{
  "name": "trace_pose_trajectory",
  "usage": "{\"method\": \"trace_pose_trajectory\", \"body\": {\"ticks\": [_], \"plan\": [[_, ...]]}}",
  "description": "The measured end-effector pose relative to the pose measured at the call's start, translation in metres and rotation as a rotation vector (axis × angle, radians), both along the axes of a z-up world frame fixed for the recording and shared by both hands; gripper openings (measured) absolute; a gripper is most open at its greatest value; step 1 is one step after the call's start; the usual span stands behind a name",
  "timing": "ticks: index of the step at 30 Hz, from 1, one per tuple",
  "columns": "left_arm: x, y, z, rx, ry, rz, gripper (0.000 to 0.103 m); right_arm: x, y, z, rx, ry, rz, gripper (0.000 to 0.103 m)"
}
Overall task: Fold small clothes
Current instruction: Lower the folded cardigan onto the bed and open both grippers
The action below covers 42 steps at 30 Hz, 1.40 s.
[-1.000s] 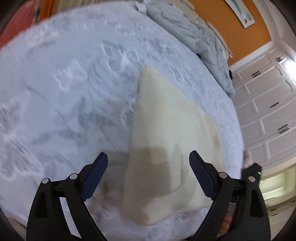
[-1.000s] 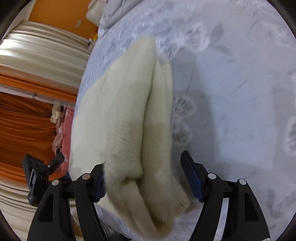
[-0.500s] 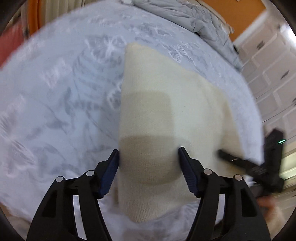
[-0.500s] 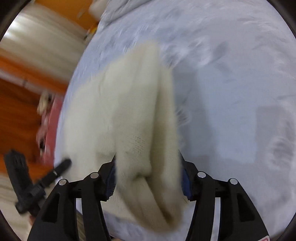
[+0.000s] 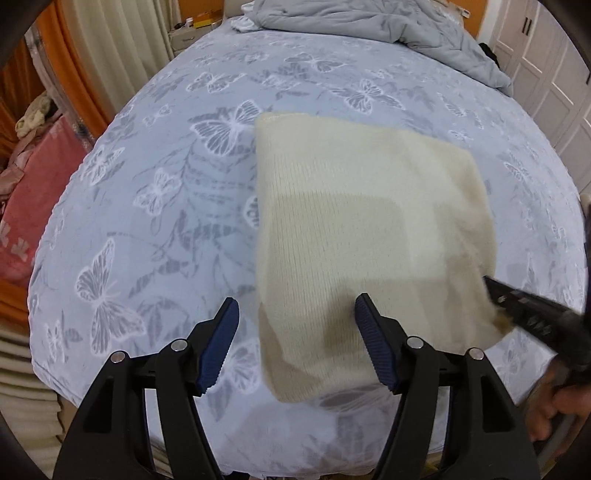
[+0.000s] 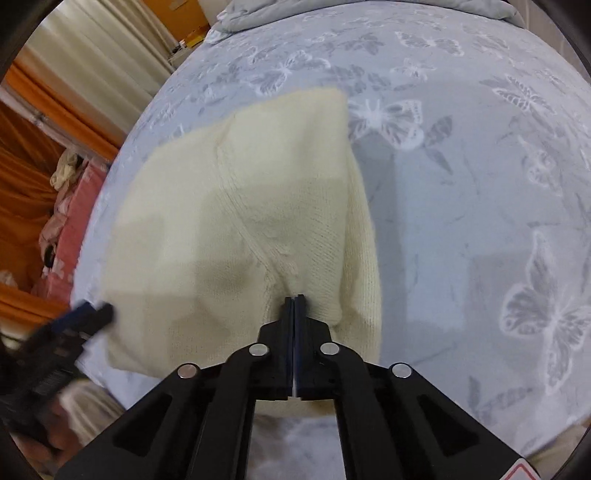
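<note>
A cream knit garment [image 5: 354, 229], folded into a rough rectangle, lies on the blue butterfly bedspread [image 5: 166, 177]. My left gripper [image 5: 297, 328] is open above its near left edge, jaws wide apart, one on each side of that edge, holding nothing. My right gripper [image 6: 294, 300] is shut on the garment's near right corner [image 6: 314, 288], pinching the knit into a pucker. The garment fills the middle of the right wrist view [image 6: 240, 221]. The right gripper also shows as a dark blur in the left wrist view [image 5: 524, 306]; the left one blurs at the lower left of the right wrist view [image 6: 74, 321].
A crumpled grey duvet [image 5: 388, 26] lies at the far end of the bed. Pink bedding [image 5: 33, 192] and orange curtains [image 6: 33, 147] are off the bed's left side. White cupboard doors [image 5: 554, 92] stand at right. The bed's near edge [image 5: 295, 443] is just below the grippers.
My right gripper closed from wide open onto the garment's near corner. My left gripper pulled back and shifted left, staying open. The garment now lies flatter and squarer.
</note>
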State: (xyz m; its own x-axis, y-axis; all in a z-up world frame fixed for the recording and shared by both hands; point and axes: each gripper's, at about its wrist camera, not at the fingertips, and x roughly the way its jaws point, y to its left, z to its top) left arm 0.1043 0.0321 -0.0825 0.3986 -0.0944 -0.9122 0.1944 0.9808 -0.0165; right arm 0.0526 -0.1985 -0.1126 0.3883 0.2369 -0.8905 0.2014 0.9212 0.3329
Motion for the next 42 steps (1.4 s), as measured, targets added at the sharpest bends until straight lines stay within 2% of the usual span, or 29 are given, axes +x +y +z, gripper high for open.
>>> {"method": "trace_pose_trajectory", "body": {"ticks": [3,4,8,11,12,14,16,17,19,22,24,27,29,31,32,35,36,39,42], "plan": [[0.0,0.003,0.0,0.005,0.006,0.01,0.068,-0.004,0.002,0.029,-0.02,-0.076,0.011,0.0],[0.001,0.002,0.0,0.008,0.007,0.009,0.068,-0.005,0.004,0.027,-0.038,-0.071,0.019,0.0],[0.001,-0.003,-0.001,0.026,0.009,0.004,0.07,0.006,0.0,-0.01,-0.065,0.046,0.025,0.0],[0.0,-0.005,0.0,0.049,0.002,0.004,0.071,0.008,-0.003,0.016,-0.029,-0.016,0.001,0.002],[0.0,-0.005,0.0,0.053,0.0,0.002,0.071,0.011,-0.002,0.028,-0.034,-0.059,0.007,0.006],[0.001,-0.004,-0.001,0.044,0.01,0.004,0.071,0.024,-0.002,0.038,-0.067,-0.086,0.015,0.018],[0.003,-0.004,-0.003,0.046,0.013,0.004,0.072,0.04,-0.004,0.032,-0.089,-0.07,0.009,0.037],[0.003,-0.005,-0.003,0.051,0.013,0.004,0.073,0.049,-0.006,0.022,-0.096,-0.043,0.008,0.031],[0.003,-0.006,-0.003,0.054,0.012,0.004,0.074,0.066,-0.008,-0.006,-0.105,0.042,0.026,0.008],[0.005,-0.005,-0.005,0.055,0.01,0.001,0.079,0.066,-0.016,-0.009,-0.107,0.022,0.009,0.006],[0.006,-0.005,-0.009,0.049,0.017,-0.001,0.083,0.064,-0.014,-0.027,-0.137,0.063,0.04,0.006],[0.009,-0.002,-0.014,0.033,0.037,0.013,0.083,0.056,-0.017,0.0,-0.082,0.038,0.023,0.009],[0.007,0.002,-0.009,0.017,0.03,0.015,0.083,0.029,-0.019,0.031,-0.035,-0.038,0.006,0.009],[-0.001,0.008,0.001,0.005,0.011,0.016,0.081,-0.005,-0.018,0.044,0.019,-0.063,-0.013,0.009],[-0.007,0.01,0.004,0.003,0.0,0.017,0.081,-0.016,-0.014,0.041,0.023,-0.048,-0.006,0.008],[-0.019,0.008,-0.001,0.03,0.011,0.019,0.081,-0.03,0.003,-0.011,-0.078,0.1,0.052,0.007],[-0.02,0.006,-0.007,0.041,0.029,0.021,0.081,-0.034,0.004,-0.025,-0.088,0.096,0.043,0.007],[-0.027,0.005,-0.026,0.068,0.076,0.042,0.081,-0.037,-0.004,-0.005,-0.026,0.064,-0.014,0.007],[-0.042,0.009,-0.011,0.057,0.03,0.045,0.08,-0.056,-0.005,0.038,-0.032,-0.031,-0.027,0.007]]}}
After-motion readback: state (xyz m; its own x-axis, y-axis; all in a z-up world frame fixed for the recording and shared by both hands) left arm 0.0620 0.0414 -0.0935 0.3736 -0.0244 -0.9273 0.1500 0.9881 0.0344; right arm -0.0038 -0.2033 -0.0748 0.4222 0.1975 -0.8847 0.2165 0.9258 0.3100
